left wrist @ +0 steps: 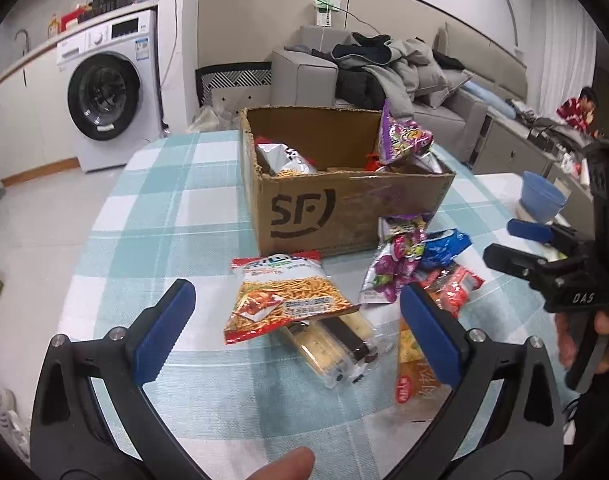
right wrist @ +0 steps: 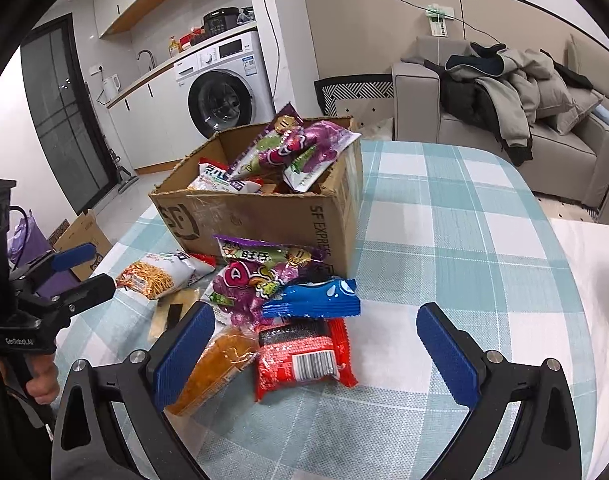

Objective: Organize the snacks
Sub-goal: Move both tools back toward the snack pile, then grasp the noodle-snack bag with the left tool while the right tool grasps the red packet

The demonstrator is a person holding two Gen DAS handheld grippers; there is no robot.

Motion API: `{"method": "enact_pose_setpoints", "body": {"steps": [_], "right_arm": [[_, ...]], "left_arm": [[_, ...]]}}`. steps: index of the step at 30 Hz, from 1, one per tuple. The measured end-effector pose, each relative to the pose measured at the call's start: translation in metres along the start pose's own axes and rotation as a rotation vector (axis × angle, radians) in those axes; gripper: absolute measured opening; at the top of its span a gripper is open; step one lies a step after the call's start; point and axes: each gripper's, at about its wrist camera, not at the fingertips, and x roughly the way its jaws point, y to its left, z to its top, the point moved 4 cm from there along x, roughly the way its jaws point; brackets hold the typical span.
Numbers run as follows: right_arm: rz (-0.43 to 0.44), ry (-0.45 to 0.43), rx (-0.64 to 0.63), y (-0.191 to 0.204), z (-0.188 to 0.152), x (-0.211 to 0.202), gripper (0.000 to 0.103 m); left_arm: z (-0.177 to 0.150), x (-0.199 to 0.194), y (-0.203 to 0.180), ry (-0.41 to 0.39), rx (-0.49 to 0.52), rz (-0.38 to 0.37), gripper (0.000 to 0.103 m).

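Washing machine (left wrist: 104, 96), coat-heaped sofa (right wrist: 560, 140)

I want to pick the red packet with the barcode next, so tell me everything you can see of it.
The red crinkly plastic snack packet lies flat on the teal-and-white checked tablecloth, sealed and puffy, with a white barcode panel facing up and a dark band across its upper part. Its top edge tucks under the blue foil packet; its left side touches the orange clear-wrapped packet. It sits between the open right gripper fingers, touched by neither. In the left wrist view it is partly hidden.
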Motion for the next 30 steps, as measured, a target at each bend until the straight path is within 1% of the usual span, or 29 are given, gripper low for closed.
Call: {"method": "enact_pose_setpoints", "body": {"steps": [8,14,19,23,25,30], "right_arm": [[-0.025,0.060,-0.040,0.000,-0.011,0.013,0.103],[-0.042,0.096,-0.049,-0.005,-0.018,0.021,0.103],[-0.063,0.153,-0.086,-0.005,-0.028,0.033,0.103],[-0.053,0.202,-0.118,0.001,-0.038,0.044,0.103],[-0.042,0.216,-0.132,0.004,-0.040,0.050,0.103],[-0.048,0.237,-0.145,0.008,-0.039,0.064,0.103]], "left_arm": [[-0.005,0.021,0.008,0.064,-0.009,0.024,0.102],[-0.004,0.037,0.011,0.093,-0.023,0.015,0.102],[-0.001,0.050,0.009,0.112,-0.010,0.023,0.102],[0.000,0.060,0.013,0.137,-0.012,0.021,0.102],[-0.001,0.066,0.015,0.150,-0.017,0.020,0.102],[-0.002,0.079,0.020,0.170,-0.031,0.013,0.102]]}}
